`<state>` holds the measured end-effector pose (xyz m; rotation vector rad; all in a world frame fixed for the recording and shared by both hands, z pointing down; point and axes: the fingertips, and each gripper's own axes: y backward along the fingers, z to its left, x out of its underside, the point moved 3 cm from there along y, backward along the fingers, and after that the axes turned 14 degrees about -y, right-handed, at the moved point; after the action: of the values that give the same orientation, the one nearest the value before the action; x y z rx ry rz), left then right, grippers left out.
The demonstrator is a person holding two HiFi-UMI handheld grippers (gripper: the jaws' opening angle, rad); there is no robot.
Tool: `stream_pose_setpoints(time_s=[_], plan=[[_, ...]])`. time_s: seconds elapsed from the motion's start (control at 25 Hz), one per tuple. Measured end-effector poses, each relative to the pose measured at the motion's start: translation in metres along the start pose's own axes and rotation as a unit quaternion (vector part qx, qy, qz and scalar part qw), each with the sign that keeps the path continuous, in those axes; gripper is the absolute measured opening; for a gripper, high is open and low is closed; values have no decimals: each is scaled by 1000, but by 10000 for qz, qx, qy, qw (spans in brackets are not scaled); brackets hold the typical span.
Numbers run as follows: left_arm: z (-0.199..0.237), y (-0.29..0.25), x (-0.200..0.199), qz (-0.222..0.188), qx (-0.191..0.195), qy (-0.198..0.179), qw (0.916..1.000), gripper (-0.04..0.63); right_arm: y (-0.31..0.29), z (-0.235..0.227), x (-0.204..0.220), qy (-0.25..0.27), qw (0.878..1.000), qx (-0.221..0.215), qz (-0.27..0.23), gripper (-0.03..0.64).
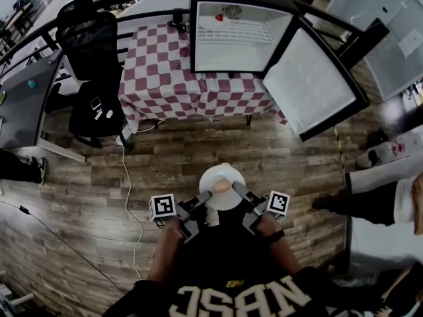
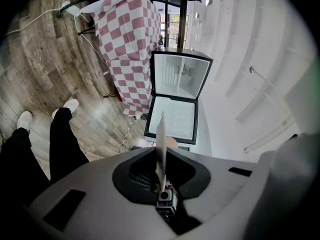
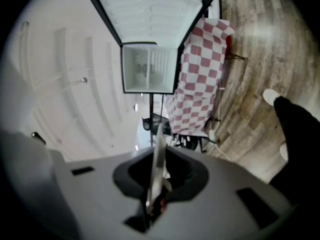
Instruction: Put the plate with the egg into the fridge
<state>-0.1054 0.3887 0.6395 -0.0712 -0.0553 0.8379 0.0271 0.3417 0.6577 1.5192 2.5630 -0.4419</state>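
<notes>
Plate rim pinched by left tongs and right tongs — bare floor ahead to open fridge.

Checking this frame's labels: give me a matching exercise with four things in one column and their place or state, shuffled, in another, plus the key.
1. white round plate
2. beige egg
3. black fridge with white inside
4. black office chair

A. on the wood floor, left of the red-and-white checked table
B. clamped at its rim by the left gripper and the right gripper
C. door open, on the table
D. lies on the plate

Pairs: 1-B, 2-D, 3-C, 4-A
</notes>
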Motion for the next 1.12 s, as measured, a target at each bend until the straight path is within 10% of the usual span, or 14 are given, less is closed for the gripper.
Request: stream_pose_setpoints(time_s=[1.12], plan=[[-53,-262,-249,-300,27,-266,9992,52,-130,155,-300,157,9980,-617,-51,41]])
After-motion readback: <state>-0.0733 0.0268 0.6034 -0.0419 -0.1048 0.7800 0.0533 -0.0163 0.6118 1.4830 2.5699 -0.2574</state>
